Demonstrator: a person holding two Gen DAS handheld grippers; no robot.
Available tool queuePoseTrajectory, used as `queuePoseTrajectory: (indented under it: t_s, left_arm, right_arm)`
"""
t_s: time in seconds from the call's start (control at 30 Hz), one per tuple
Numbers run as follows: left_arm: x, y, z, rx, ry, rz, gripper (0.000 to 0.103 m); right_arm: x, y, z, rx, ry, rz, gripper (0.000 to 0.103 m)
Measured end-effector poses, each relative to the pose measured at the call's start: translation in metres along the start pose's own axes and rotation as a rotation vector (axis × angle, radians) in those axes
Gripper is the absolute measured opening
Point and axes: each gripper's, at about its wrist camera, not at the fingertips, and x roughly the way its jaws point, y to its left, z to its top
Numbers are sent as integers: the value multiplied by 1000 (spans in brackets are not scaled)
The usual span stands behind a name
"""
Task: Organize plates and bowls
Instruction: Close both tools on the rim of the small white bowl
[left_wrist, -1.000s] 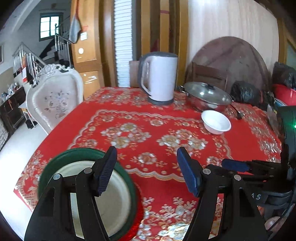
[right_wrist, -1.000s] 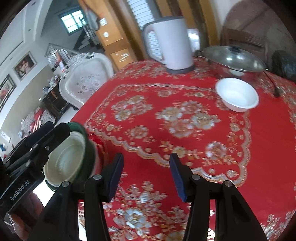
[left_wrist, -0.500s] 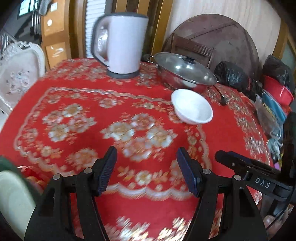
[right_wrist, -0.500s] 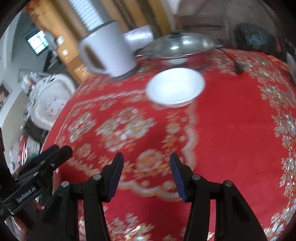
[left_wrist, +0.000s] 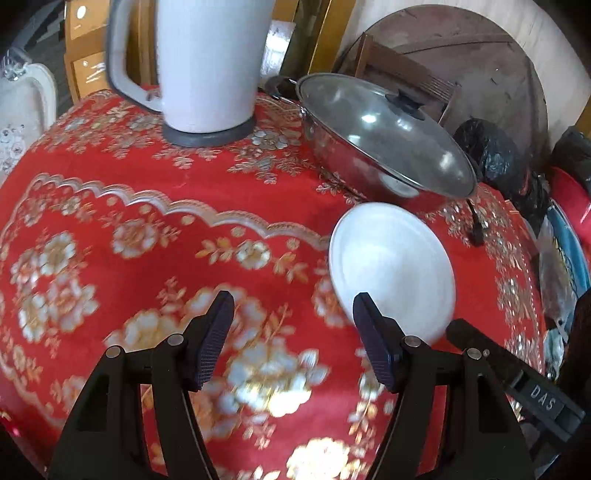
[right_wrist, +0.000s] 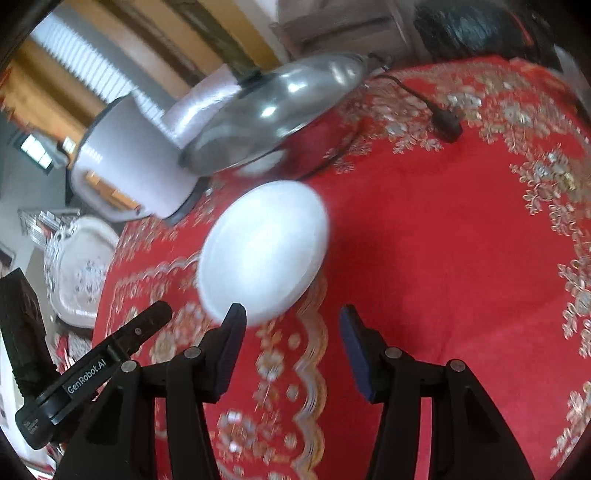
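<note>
A white bowl (left_wrist: 391, 269) stands upright on the red flowered tablecloth (left_wrist: 147, 206), just in front of a lidded steel pan. My left gripper (left_wrist: 291, 332) is open and empty, its right finger close to the bowl's near rim. In the right wrist view the bowl (right_wrist: 264, 254) is blurred by motion. My right gripper (right_wrist: 290, 343) is open and empty, its left finger just below the bowl's near edge. The green-rimmed plate is out of view.
A white electric kettle (left_wrist: 207, 62) stands at the back of the table. A steel pan with a glass lid (left_wrist: 384, 136) sits behind the bowl, its black cord (right_wrist: 432, 107) lying on the cloth. A white chair (right_wrist: 81, 273) stands at the left.
Both grippers have moved forward and to the right across the table, away from the green-rimmed plate and up to the white bowl. Both stayed open.
</note>
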Motion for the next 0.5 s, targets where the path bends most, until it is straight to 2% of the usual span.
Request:
queuePoseTrajectory:
  t_s: [0.13,0.27,0.3,0.33,0.37,0.4,0.5]
  left_arm:
    - [24,-10,12,28,18,10,68]
    - [42,-18,16,52,45,14,67]
    - [46,-20,16,60,48,12,65]
    - [49,-22,16,66,58,10,45]
    - [54,-23,15,71,76,13,20]
    - [58,-25,14,72,94,17,16]
    - [57,-27,9,84,98,11,16]
  right_arm:
    - [14,1,11,-18,-2,32,53]
    - [25,8,17,-90,-25,-1,52]
    - [26,10,17,-100,-36,0,46]
    - [28,10,18,-107,-42,4,30]
    - [29,10,18,-117,-43,4,25]
    - [31,10,18,-126,-38,4,22]
    - [35,5,18,-127,-23,17,17]
